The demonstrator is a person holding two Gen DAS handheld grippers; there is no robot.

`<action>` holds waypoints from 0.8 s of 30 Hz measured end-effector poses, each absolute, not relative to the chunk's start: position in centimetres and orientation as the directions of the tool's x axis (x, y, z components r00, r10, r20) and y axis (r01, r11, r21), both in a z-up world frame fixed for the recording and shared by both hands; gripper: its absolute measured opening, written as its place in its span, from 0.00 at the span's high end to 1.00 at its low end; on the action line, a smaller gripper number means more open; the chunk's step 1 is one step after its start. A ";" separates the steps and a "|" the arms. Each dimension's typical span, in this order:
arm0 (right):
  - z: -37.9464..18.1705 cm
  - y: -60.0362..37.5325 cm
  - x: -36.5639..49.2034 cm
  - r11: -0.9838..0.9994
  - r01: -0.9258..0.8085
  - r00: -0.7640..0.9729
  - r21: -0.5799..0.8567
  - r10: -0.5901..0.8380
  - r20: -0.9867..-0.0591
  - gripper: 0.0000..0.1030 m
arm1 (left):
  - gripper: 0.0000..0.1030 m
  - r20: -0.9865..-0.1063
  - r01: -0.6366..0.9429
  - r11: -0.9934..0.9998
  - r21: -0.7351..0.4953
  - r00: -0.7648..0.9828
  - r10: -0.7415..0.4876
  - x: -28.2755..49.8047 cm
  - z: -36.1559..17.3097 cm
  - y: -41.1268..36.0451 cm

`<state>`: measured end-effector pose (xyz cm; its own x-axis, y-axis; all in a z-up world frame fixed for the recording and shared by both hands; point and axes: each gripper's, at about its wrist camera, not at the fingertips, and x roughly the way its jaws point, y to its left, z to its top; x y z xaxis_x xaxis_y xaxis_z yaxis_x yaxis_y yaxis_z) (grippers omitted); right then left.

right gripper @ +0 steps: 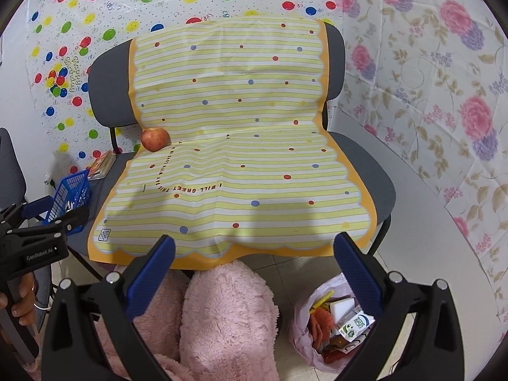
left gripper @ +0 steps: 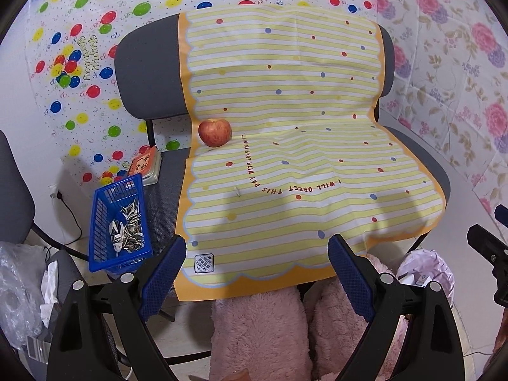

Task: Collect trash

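On the chair point(left gripper: 139, 63), over the striped cloth point(left gripper: 285, 120), we are holding both grippers above the front edge. The left gripper point(left gripper: 257, 273) and the right gripper point(right gripper: 254, 254) are both gaping wide, with nothing between the fingers. The trash we are looking at is one small pale scrap point(left gripper: 236, 191), probably a seed shell, lying on the cloth near the lettering, well apart from the apple point(left gripper: 215, 132). The blue basket point(left gripper: 119, 222) at the chair's left edge is already holding a heap of shells, and a trash bag point(right gripper: 330, 320) is sitting on the floor to the right.

We are judging the scrap the next pick, and the left gripper the nearer one. It is thin and flat, so we are planning to come down steeply, straddle it and pinch without bunching the cloth, which could flick it away. The basket looks the likely drop.
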<state>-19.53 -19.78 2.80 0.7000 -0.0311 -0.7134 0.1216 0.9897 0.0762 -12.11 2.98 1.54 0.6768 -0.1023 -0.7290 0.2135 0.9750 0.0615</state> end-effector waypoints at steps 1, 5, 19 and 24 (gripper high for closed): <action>2.7 -19.8 -19.5 0.989 0.123 0.699 0.077 -0.032 -0.715 0.05 | 0.12 -0.730 0.214 0.975 0.060 0.676 -0.103 -12.1 1.5 3.0; 2.4 -19.9 -19.5 0.989 0.127 0.694 0.081 -0.030 -0.719 0.05 | 0.12 -0.730 0.212 0.975 0.061 0.676 -0.101 -12.0 1.4 3.0; 2.0 -20.0 -19.2 0.989 0.125 0.688 0.085 -0.025 -0.725 0.05 | 0.12 -0.734 0.205 0.977 0.058 0.672 -0.097 -11.6 1.1 3.0; 2.0 -20.0 -19.2 0.988 0.126 0.688 0.085 -0.025 -0.725 0.05 | 0.12 -0.734 0.203 0.977 0.059 0.673 -0.096 -11.6 1.1 2.9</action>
<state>-19.16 -19.99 1.96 0.6880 -0.0254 -0.7253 0.1263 0.9883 0.0851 -11.61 2.88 1.10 0.6727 -0.0955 -0.7337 0.2032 0.9774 0.0591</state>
